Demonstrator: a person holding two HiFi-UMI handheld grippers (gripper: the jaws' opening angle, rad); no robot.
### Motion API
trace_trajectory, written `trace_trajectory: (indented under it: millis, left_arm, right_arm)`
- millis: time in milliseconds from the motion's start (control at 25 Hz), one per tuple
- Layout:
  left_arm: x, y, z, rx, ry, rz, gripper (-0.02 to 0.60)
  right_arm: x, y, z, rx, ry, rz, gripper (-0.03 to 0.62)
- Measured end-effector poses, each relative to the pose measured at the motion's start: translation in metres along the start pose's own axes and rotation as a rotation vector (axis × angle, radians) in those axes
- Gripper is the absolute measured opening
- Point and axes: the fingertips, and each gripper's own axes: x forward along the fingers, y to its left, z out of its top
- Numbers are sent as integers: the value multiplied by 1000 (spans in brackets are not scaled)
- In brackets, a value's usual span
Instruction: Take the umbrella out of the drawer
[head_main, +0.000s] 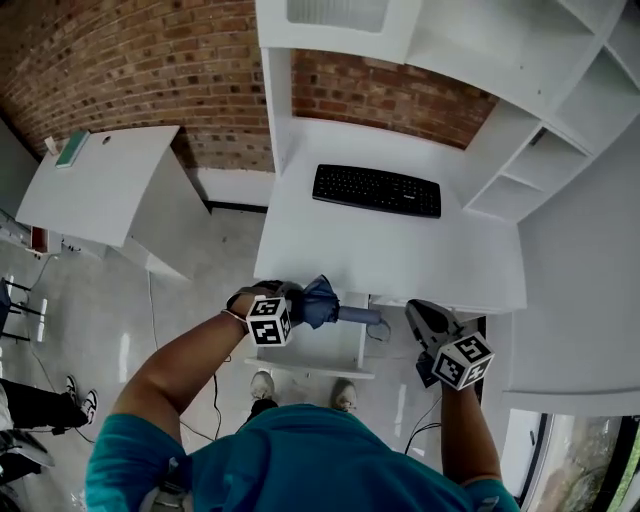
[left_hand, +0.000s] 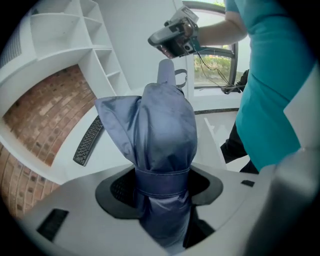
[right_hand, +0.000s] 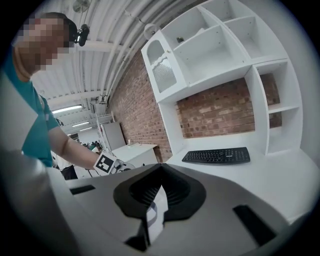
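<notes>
A small white table (head_main: 100, 185) stands well off to the left of the left gripper (head_main: 290, 305), against the brick wall.

The left gripper is pinching the umbrella (head_main: 322, 300). In the left gripper view its jaws stand wide on either side of the folded blue cloth and press on it just below the strap (left_hand: 162, 181) that wraps the bundle. The umbrella (left_hand: 160, 130) sticks out past the jaw tips, and its loose cloth bunches up above the strap. In the head view it lies roughly level, with the handle (head_main: 362, 315) pointing toward the right gripper (head_main: 422, 316). It is held in the air at the near edge of the desk (head_main: 330, 250), touching neither the desktop nor anything else.

Ahead of both tools a black keyboard (head_main: 377, 190) lies on the desk, well apart from them.

The right gripper is near the handle's end but clear of it. In the right gripper view its jaws are pressed together, meeting at the tips, with nothing between them. From there the left gripper (right_hand: 112, 166) shows low to its left, and the keyboard (right_hand: 217, 156) ahead.

White shelves (head_main: 540, 160) rise beyond and to the right of the right gripper.
</notes>
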Motion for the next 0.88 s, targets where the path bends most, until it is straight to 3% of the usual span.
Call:
trace_trajectory:
  millis: [440, 880]
  left_arm:
    - [-120, 31, 48, -199, -231, 142, 258]
    - [-236, 71, 88, -463, -606, 269, 258]
  right_arm:
    - [-5, 33, 82, -127, -71, 21, 23]
    - [-17, 52, 143, -218, -142, 18, 23]
